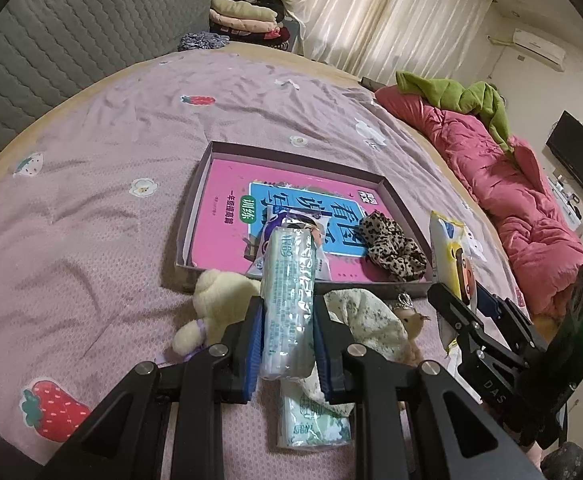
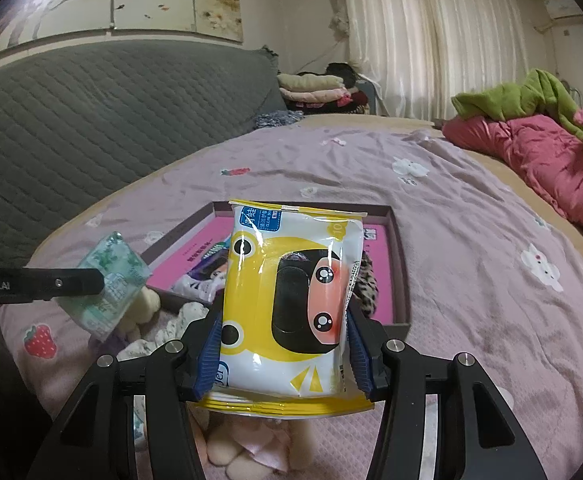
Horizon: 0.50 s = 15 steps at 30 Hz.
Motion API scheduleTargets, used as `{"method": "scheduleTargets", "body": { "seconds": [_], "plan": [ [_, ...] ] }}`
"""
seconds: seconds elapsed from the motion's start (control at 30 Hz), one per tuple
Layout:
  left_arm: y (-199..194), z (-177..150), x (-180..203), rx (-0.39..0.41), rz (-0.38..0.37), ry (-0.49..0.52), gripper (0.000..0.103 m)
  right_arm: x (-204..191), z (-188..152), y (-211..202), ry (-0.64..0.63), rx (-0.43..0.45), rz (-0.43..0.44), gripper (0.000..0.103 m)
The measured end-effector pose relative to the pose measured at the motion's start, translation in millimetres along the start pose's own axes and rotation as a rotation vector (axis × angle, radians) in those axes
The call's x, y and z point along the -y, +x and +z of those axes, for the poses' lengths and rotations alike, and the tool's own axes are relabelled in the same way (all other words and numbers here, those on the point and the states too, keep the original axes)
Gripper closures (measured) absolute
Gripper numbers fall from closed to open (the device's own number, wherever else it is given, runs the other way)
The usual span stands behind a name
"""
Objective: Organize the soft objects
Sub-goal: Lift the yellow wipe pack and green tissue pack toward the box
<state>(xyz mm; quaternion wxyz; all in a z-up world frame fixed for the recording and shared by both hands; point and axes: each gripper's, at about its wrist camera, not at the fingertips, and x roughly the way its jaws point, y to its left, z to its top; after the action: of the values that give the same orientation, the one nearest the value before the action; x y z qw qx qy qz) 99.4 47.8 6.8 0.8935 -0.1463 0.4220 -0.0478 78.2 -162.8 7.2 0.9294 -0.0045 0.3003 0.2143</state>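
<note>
Left jaws clamp a clear-wrapped green tissue pack (image 1: 287, 300), right jaws a yellow cartoon wipes pack (image 2: 291, 304) (glossy, crinkled).

A lilac bedsheet (image 1: 103, 208) printed with strawberries covered my bed, backed by a grey quilted headboard (image 2: 91, 120). A pink quilt (image 1: 511, 200) under a green garment (image 1: 463, 100) lay along one edge; folded clothes (image 1: 243, 20) were stacked beside the pale curtains (image 2: 431, 32).

Tissue pack (image 1: 287, 304): clear crinkly glossy plastic; wipes pack (image 2: 291, 300): shiny smooth film; bedsheet (image 1: 91, 200): matt wrinkled cloth; tray (image 1: 195, 208): matt cardboard; scrunchie (image 1: 391, 248): soft fabric.
</note>
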Motion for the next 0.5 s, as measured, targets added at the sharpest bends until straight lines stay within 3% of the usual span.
{"method": "scheduleTargets", "body": {
  "seconds": [0.5],
  "plan": [
    [14.8, 15.4, -0.9, 0.017, 0.023, -0.007, 0.08, 4.5, 9.1, 21.1, 0.0, 0.022, 0.015, 0.048]
  ]
}}
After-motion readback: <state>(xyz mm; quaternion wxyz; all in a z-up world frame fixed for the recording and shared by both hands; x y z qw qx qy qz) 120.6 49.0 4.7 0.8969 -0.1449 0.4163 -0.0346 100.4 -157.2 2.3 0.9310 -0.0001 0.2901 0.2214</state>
